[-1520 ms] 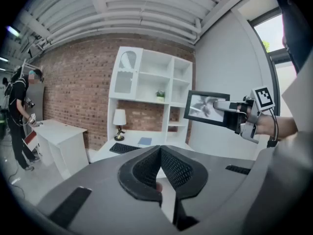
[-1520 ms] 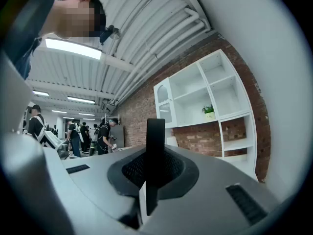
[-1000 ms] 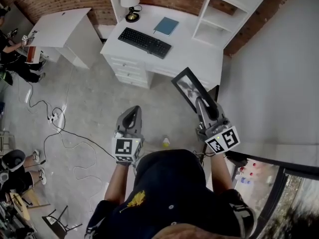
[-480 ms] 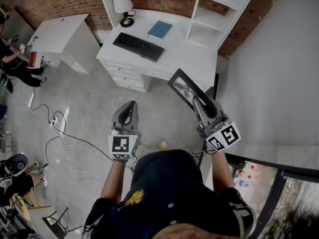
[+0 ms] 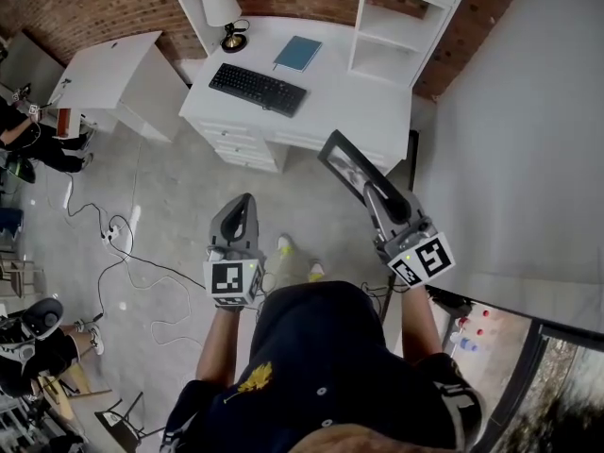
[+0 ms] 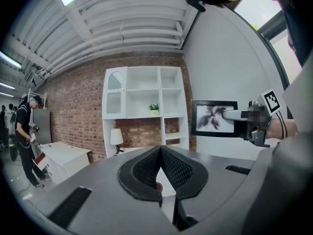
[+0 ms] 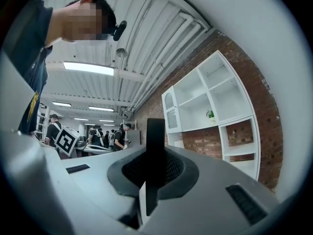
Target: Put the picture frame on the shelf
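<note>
The black picture frame (image 5: pixel 345 163) with a grey print is held up in the air, and my right gripper (image 5: pixel 373 192) is shut on its lower edge. In the right gripper view the frame (image 7: pixel 155 146) shows edge-on as a dark bar between the pads. The left gripper view shows the frame (image 6: pixel 213 118) face-on at the right. My left gripper (image 5: pixel 240 208) hangs beside it over the floor, shut with nothing in it (image 6: pixel 160 151). The white shelf unit (image 5: pixel 396 26) stands ahead against the brick wall, and its compartments (image 6: pixel 146 102) (image 7: pixel 210 97) are mostly bare.
A white desk (image 5: pixel 349 102) under the shelf bears a keyboard (image 5: pixel 258 88), a lamp (image 5: pixel 220 8) and a blue book (image 5: pixel 294 53). A second white table (image 5: pixel 104 64) stands left. Cables (image 5: pixel 123 243) lie on the floor. A white wall (image 5: pixel 510 159) runs along the right.
The person has stepped toward the desk, carrying both grippers along. The frame stays gripped in the right gripper. Shoes now show on the floor between the grippers.
</note>
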Motion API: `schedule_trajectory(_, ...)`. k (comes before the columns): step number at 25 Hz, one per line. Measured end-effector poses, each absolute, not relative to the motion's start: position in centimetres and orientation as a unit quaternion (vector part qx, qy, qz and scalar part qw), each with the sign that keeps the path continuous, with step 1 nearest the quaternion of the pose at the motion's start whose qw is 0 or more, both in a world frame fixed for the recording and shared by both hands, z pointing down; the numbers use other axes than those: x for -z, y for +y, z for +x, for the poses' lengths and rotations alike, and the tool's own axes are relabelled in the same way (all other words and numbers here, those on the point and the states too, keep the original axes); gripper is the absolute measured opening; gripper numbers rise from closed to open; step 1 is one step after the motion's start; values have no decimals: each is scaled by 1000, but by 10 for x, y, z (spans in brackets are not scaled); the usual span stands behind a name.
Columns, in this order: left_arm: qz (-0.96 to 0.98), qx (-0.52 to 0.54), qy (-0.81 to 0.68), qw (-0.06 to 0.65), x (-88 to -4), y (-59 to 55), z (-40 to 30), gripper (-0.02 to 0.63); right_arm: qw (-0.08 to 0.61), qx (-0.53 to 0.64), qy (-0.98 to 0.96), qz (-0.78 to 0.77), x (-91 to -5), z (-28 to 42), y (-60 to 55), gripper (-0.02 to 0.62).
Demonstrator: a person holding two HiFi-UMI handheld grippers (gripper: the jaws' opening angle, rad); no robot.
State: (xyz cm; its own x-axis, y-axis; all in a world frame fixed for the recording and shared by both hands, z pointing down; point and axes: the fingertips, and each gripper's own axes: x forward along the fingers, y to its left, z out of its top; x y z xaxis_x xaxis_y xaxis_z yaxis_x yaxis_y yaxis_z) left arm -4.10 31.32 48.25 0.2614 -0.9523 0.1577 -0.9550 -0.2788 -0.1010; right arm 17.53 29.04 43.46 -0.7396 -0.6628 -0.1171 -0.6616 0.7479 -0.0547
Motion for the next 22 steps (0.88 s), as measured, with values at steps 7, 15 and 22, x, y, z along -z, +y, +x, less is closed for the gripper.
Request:
schedule_trajectory(7, 778, -95, -621, 6, -485, 289, -69, 17, 65, 20, 921, -384, -447, 186, 268, 15)
schedule_trajectory(15, 796, -63, -602, 0, -465, 238, -44, 17, 74, 35, 915, -394, -444, 193, 235, 15)
schedule_trajectory(22, 797, -82, -598, -1, -470, 192, -54, 17, 82, 40, 910, -405, -443, 191, 196, 15)
